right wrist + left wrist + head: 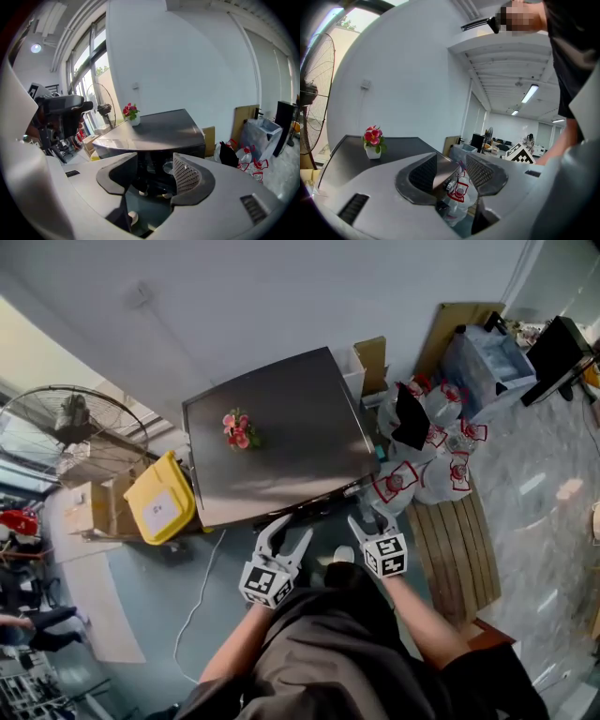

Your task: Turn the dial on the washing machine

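1. The room is an open workspace with a white wall and a grey floor. A standing fan (pixel 70 423) and a yellow bin (pixel 161 500) are to the left, and tied plastic bags (pixel 422 456) are heaped by a wooden pallet (pixel 459 540) to the right.
2. The washing machine (pixel 272 456) stands against the wall, its steel top facing the person.
3. The dial sits on the machine's front panel, just under the near edge of the top. From the head view it is hidden. In the left gripper view a small silvery knob (pixel 450 184) shows at the front corner, and this is probably the dial.
4. The left tongs (pixel 289 532) hang just before that front edge with the jaws spread wide and nothing between the pads. The knob lines up in the gap (pixel 451 171), so this looks like an approach to close on it.
5. The right tongs (pixel 368 521) are also open and empty (pixel 154 173). They are held beside the left pair, facing the dark front, and seem to be waiting.
6. A pot of red flowers (pixel 240 429) sits far back on the top, clear of the panel.
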The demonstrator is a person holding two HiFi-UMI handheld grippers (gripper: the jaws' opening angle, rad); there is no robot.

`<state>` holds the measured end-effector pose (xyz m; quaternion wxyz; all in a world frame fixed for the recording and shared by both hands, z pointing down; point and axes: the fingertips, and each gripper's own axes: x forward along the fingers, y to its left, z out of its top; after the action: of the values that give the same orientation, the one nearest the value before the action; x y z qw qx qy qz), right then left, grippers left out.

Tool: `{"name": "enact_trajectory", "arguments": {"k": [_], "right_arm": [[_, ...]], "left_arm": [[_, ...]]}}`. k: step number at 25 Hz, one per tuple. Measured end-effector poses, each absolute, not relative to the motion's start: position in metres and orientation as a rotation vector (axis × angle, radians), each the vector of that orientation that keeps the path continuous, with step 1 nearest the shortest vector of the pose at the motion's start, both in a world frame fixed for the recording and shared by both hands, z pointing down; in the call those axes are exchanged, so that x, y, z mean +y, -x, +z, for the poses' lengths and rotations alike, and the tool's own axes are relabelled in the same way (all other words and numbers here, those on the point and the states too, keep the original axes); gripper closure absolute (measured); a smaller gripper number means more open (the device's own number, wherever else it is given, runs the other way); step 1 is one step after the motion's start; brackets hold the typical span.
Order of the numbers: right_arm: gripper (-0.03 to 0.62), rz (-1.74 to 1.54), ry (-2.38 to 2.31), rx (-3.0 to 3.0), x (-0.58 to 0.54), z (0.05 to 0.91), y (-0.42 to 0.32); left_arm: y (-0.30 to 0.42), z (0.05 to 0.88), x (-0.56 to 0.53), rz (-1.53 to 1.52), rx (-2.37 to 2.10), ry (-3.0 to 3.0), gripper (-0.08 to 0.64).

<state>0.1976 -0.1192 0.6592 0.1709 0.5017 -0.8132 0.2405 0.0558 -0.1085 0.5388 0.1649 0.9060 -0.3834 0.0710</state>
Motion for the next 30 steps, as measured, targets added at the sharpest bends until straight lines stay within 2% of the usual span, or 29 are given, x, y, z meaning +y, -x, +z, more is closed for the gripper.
{"name": "enact_trajectory", "arguments": {"k": [7,11,14,20,30], "right_arm": [[0.385,0.668,-1.383,-2.250,-0.140,0.699,-0.198],[0.385,0.663,-1.407,-2.232,-0.154,0.716,-0.204],[0.385,0.662,-1.384,-2.218,-0.160,0.730,-0.203],[0.382,0.645,-1.352,-2.189,-0.165,0.755,-0.199],[0.360,0.592,-1.397,-2.118,-0.173,0.770,-0.204]], "left_arm": [[-0.051,0.555,-0.108,0.208,-1.111,-2.554,0.421],[-0.048,0.563,-0.109,0.205,-1.143,-2.536,0.471],[-0.046,0.568,-0.111,0.198,-1.182,-2.523,0.474],[-0.037,0.573,-0.109,0.179,-1.237,-2.510,0.526],[-0.029,0.572,-0.104,0.158,-1.272,-2.481,0.535]]}}
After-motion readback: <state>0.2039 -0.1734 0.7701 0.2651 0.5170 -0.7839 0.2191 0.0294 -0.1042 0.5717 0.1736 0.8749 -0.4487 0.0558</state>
